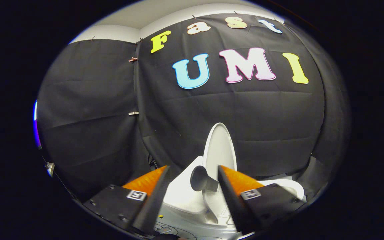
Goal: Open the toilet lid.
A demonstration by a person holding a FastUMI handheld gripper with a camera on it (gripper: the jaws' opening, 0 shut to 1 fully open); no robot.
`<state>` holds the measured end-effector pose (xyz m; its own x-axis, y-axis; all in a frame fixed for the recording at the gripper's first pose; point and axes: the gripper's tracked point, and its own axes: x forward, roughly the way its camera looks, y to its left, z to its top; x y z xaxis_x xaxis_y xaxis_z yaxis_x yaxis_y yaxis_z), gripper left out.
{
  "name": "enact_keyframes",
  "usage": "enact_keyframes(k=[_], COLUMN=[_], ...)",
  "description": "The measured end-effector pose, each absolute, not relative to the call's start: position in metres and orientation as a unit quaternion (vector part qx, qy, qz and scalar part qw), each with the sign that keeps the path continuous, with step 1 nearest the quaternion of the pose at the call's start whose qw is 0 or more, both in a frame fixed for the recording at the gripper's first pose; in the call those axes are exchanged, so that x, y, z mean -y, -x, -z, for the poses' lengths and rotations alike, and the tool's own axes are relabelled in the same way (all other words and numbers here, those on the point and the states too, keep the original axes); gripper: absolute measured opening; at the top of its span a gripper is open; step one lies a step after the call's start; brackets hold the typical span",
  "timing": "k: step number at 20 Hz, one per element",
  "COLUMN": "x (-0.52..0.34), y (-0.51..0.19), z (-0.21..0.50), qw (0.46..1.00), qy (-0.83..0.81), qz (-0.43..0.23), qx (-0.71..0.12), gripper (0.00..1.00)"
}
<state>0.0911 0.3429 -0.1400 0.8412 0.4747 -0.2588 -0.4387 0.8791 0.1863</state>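
Below, the gripper [193, 173] enters from the near side with its 2 fingers spread apart and nothing held between them; the jaws are released, and neither finger presses on any object. Each finger carries a small square marker tag on its upper face near the base. Between the fingertips and just beyond them stands the toilet lid [219, 150], raised to a near-upright position with its pale inner face turned toward the camera and its rounded top reaching up against the black cloth wall [88, 116]. At the foot of the lid, a short grey tab or handle [201, 179] projects toward the left finger, lying in the gap between the 2 fingers without clearly touching either. The white toilet body [182, 196] spreads beneath the fingers, and part of its rim [288, 186] curves out to the right of the right finger. A strip of pale wall or ceiling [145, 16] is visible above the cloth.
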Motion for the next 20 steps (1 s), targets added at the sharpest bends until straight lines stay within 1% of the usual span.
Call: enact_keyframes(k=[1, 2, 11, 16, 20], x=[-0.343, -0.343, -0.310, -0.269, -0.238], y=[-0.089, -0.088, -0.067, -0.053, -0.039], z=[0.136, 0.132, 0.070, 0.023, 0.001], qw=[0.957, 0.958, 0.965, 0.974, 0.980], qy=[-0.058, -0.057, -0.059, -0.056, -0.039], qz=[-0.244, -0.246, -0.242, -0.218, -0.193], qx=[-0.143, -0.137, -0.080, -0.034, -0.018], gripper=[0.98, 0.99, 0.99, 0.99, 0.99])
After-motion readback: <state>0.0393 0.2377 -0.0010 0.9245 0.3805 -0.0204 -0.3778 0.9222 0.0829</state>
